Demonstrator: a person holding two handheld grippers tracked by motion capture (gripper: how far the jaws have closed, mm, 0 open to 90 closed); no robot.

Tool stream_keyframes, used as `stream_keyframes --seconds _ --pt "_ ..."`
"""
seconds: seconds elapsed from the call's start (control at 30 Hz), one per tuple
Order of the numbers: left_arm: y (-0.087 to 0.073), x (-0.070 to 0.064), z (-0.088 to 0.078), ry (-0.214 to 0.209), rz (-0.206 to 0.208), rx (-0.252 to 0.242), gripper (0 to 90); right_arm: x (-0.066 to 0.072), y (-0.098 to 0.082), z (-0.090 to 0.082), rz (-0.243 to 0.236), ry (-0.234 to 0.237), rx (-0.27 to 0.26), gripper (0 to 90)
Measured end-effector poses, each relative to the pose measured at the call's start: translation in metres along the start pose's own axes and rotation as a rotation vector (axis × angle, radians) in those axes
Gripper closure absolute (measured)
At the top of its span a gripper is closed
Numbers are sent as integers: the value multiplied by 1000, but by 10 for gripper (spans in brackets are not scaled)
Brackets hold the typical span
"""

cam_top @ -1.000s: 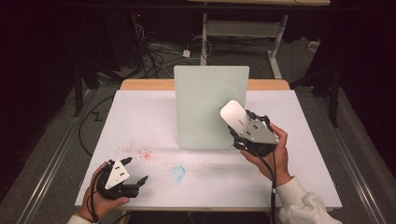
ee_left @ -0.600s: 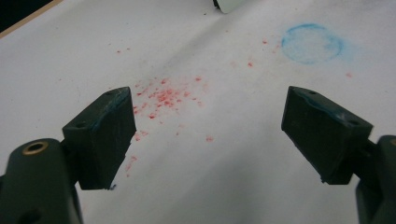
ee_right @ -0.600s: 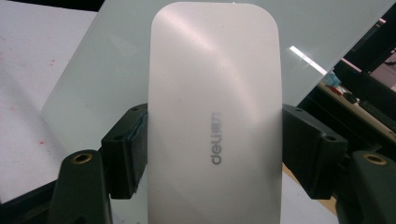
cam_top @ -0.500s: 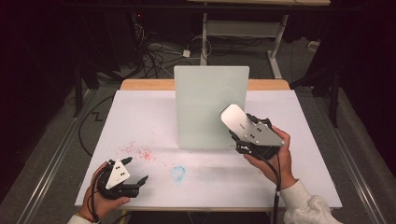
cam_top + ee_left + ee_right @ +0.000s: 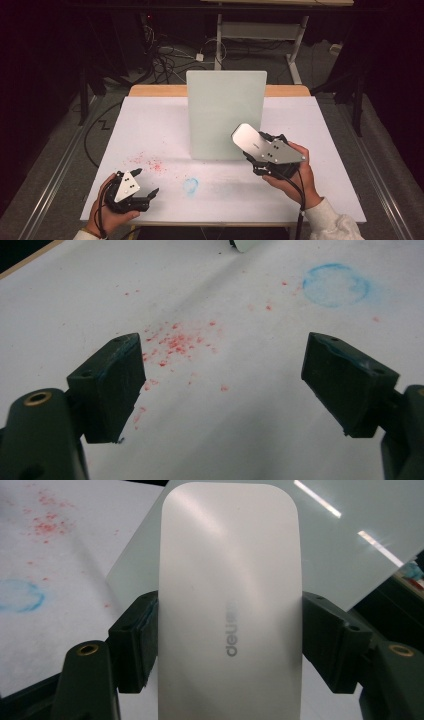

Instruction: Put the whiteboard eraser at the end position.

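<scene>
My right gripper point(image 5: 257, 150) is shut on a flat white slab with rounded corners point(image 5: 246, 137), gripping it by its long edges. In the right gripper view the slab point(image 5: 230, 555) rises between the two black jaws and bears a grey printed logo. It is held just in front of the lower right part of an upright pale green panel point(image 5: 225, 115). My left gripper point(image 5: 146, 181) rests near the front left of the table. Its jaws stand wide open over bare paper, with nothing between them point(image 5: 225, 385).
White paper point(image 5: 150, 130) covers the table. Red specks point(image 5: 150, 164) lie left of centre, and a faint blue ring point(image 5: 190, 185) is smudged near the front. Cables and table legs lie on the dark floor beyond the far edge.
My right gripper has drifted slightly toward the near edge with the white slab still in it. The left gripper has stayed where it was.
</scene>
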State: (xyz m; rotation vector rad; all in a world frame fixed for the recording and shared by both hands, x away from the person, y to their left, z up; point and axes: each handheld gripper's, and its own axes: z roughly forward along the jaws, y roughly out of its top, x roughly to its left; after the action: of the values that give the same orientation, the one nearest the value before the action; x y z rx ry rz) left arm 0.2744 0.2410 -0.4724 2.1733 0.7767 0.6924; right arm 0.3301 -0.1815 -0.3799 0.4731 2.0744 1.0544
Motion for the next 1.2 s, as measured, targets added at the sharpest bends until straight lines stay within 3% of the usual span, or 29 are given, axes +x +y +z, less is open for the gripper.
stream_keyframes --seconds 0.53,0.97,1.2 --pt "0 0 2 3 4 11 169 4 -18 1 -19 212 84 311" --pt "0 -1 2 -2 8 14 169 21 -22 14 -84 324 160 311" --pt "0 -1 4 -5 13 23 169 23 -27 24 -131 387 228 311"
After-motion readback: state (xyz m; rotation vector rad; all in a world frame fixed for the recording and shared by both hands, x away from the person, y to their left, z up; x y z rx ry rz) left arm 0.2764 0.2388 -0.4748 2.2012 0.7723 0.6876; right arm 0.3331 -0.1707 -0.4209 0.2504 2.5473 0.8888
